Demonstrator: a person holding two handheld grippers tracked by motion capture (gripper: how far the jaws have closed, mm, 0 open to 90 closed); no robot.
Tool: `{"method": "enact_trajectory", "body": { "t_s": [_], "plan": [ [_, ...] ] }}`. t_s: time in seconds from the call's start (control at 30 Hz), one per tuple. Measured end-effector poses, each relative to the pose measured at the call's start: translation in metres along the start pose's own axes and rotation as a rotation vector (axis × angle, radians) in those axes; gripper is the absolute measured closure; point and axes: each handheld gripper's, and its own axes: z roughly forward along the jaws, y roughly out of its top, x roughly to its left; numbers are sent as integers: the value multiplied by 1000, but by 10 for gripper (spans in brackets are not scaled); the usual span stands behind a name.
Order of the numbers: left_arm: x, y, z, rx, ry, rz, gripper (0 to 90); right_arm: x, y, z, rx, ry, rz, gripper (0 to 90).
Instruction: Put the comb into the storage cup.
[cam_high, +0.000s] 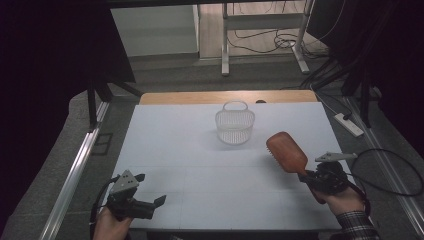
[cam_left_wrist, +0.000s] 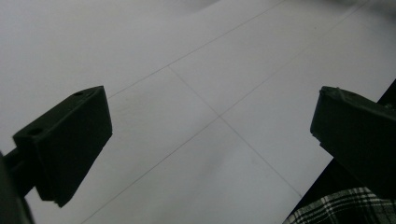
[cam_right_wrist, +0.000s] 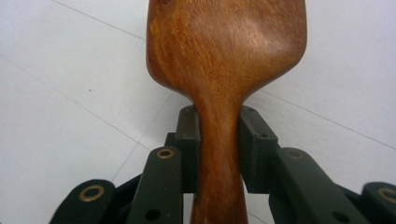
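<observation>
Room floor of grey carpet, with cables and desk legs beyond, surrounds a white table (cam_high: 200, 150). Near its far edge stands a small clear basket (cam_high: 235, 127). At right, a wooden hairbrush (cam_high: 286, 152) is lifted off the table, bristles facing down-left, its narrow handle pinched by the right hand-held gripper (cam_right_wrist: 218, 140). It looks rigid, light and smooth, so the handle neck seems the surest hold. The left hand-held gripper (cam_high: 145, 192) hovers low at left, jaws spread, empty.
</observation>
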Motion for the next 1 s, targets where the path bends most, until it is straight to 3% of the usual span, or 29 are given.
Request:
{"method": "enact_trajectory", "body": {
  "t_s": [0.4, 0.67, 0.73, 1.0],
  "plan": [
    [0, 22, 14, -49, -79, -51, 0, 7, 3, -7, -66, 26, -23, 724],
    [3, 37, 30, -37, -106, -41, 0, 13, 5, -9, -94, 41, -41, 723],
    [2, 43, 35, -32, -133, -40, 0, 14, 6, -10, -105, 48, -46, 723],
    [-1, 59, 47, -37, -172, -43, 0, 21, 8, -12, -135, 74, -65, 723]
  ]
}}
